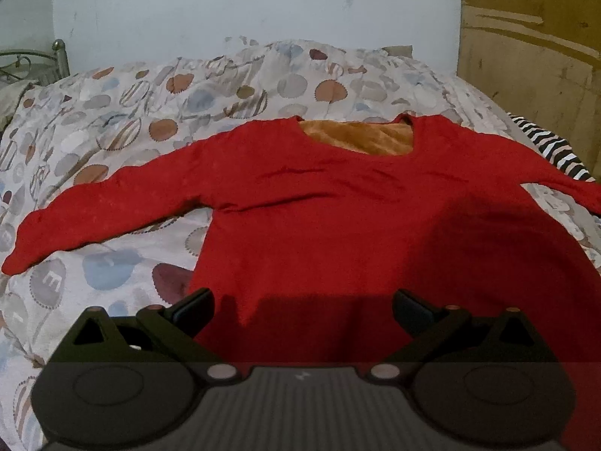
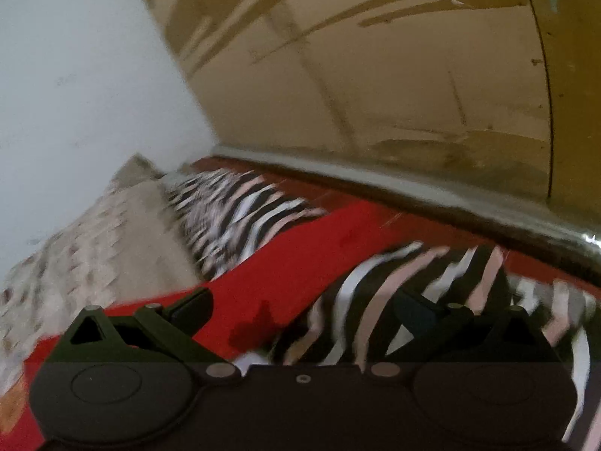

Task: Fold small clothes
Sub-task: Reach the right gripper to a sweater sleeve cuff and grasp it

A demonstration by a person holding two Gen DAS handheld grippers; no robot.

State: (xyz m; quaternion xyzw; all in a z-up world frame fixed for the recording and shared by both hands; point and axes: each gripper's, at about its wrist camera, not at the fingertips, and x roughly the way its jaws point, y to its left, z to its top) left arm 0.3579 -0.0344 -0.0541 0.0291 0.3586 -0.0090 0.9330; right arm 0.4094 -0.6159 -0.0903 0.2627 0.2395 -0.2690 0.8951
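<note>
On patterned quilt point(image 1: 112, 112), red top point(image 1: 338, 218) spread flat, striped cloth point(image 1: 552, 150) beside sleeve

Left gripper point(image 1: 302, 306) level, pointing straight ahead, jaws spread wide apart with nothing between them; both dark fingers point(image 1: 195, 306) visible at the bottom of its view. Right gripper point(image 2: 300, 310) rolled to one side so its view is tilted and motion-blurred; jaws likewise spread wide and empty, left finger sharp, right finger point(image 2: 417, 310) dim but visible.
</note>
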